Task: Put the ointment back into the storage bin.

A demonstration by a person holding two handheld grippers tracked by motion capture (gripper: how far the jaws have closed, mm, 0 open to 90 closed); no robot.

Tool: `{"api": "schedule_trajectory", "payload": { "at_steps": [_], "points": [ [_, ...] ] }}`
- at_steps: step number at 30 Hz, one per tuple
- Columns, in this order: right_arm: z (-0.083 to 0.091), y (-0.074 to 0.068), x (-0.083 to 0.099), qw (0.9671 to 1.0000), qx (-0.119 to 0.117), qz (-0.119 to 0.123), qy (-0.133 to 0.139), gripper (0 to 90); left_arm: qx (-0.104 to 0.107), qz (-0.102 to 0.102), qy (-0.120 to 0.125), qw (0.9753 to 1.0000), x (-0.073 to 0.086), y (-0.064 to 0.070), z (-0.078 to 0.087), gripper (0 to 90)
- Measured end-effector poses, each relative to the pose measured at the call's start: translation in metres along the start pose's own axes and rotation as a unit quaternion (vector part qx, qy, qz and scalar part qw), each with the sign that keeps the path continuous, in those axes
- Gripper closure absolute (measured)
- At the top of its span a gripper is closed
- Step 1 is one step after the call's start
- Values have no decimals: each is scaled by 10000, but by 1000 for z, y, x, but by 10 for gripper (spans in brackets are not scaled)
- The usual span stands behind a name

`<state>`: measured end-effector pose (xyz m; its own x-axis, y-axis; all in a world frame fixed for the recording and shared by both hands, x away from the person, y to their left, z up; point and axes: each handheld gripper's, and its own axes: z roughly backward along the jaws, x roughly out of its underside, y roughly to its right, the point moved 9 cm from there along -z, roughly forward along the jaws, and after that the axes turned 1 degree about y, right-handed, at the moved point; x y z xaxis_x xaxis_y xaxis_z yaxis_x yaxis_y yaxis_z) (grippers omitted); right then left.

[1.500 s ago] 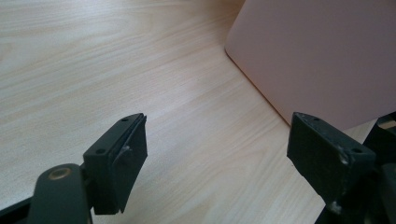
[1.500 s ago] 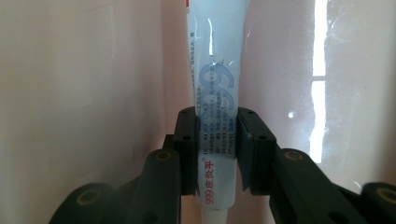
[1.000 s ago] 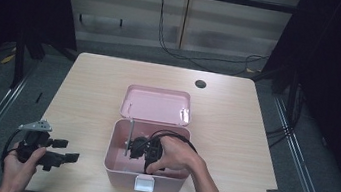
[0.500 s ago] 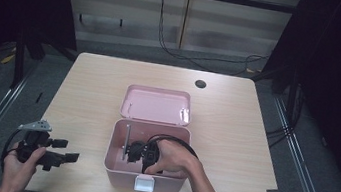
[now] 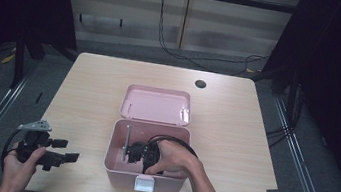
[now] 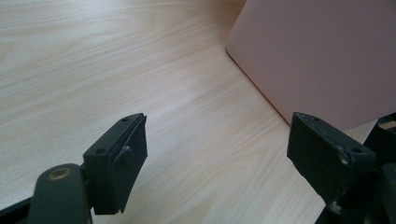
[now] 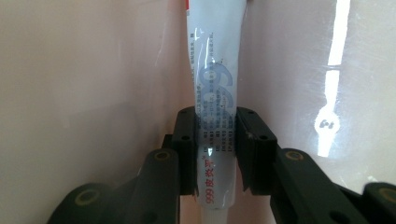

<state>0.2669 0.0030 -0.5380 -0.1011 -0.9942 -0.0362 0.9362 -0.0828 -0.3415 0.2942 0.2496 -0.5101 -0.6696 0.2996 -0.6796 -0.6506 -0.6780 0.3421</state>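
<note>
A light wooden table with a dark round hole near its far edge carried a pink plastic box toward the person's side, its hinged lid lying open and flat behind it. The person's right hand reached down into the box, holding the right gripper inside it. In the right gripper view, that gripper's jaws were pressed against both sides of a white ointment tube printed with blue lettering, which lay along the box's pink inner wall. At the table's near left corner, the left hand held the left gripper just above the tabletop, jaws spread wide with nothing between them, the box's outer wall just beside it.
</note>
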Motion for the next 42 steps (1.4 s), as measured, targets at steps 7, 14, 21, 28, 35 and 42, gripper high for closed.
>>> {"api": "schedule_trajectory", "payload": {
  "at_steps": [7, 14, 21, 28, 35, 42],
  "points": [
    [1, -1, -2, 9999, -4, 7, 135, 683, -6, 0, 10, 10000, 0, 0, 0, 200],
    [6, 0, 1, 9999, 107, 62, 99, 659, -6, 1, 3, 10000, 0, 0, 0, 200],
    [19, -1, 3, 9992, 300, -7, 251, 605, -47, 3, 0, 10000, 0, -1, 0, 200],
    [25, 2, 9, 9985, 471, -152, 247, 568, -47, 0, -6, 10000, 0, -1, 0, 200],
    [33, 3, 14, 9973, 589, -275, 343, 509, -48, 0, -1, 10000, 0, -1, 0, 200],
    [44, 1, 21, 9962, 633, -364, 467, 500, -49, -2, -2, 10000, 0, -1, 0, 200]
  ]
}}
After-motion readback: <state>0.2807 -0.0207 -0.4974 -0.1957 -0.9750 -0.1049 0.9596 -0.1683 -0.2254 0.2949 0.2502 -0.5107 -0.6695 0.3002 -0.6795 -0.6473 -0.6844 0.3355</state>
